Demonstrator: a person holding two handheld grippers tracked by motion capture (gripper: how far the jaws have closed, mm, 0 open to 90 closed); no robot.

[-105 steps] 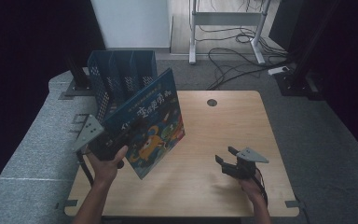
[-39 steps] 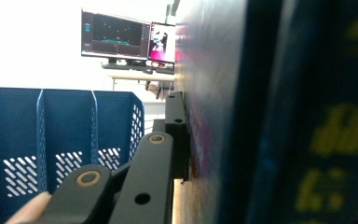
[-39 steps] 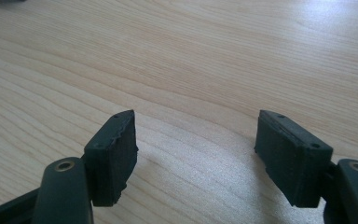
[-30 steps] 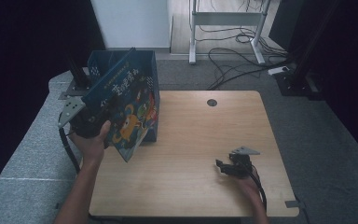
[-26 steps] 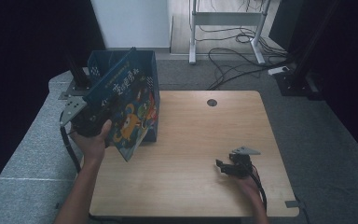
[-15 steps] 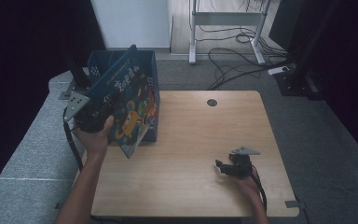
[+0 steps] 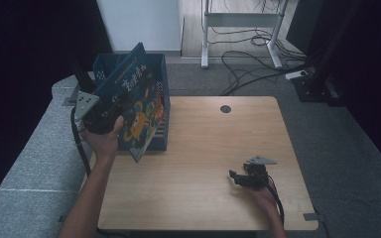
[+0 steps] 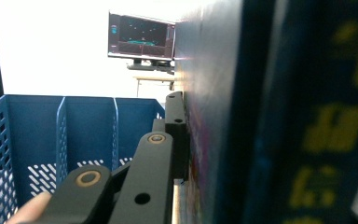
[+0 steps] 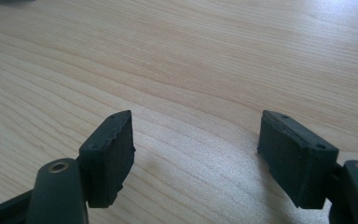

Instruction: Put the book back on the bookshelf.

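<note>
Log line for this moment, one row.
left hand-held gripper: shut on book | book: tilted over blue file rack | right hand-held gripper: open, above table

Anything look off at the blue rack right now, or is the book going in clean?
The book is askew: the left gripper holds it tilted over the blue file rack, with its lower corner hanging outside the rack's front, above the table. The right gripper rests open and holds nothing.

Overhead camera faces forward; tool cameras sit close (sharing tabletop (image 7: 203,163)).
</note>
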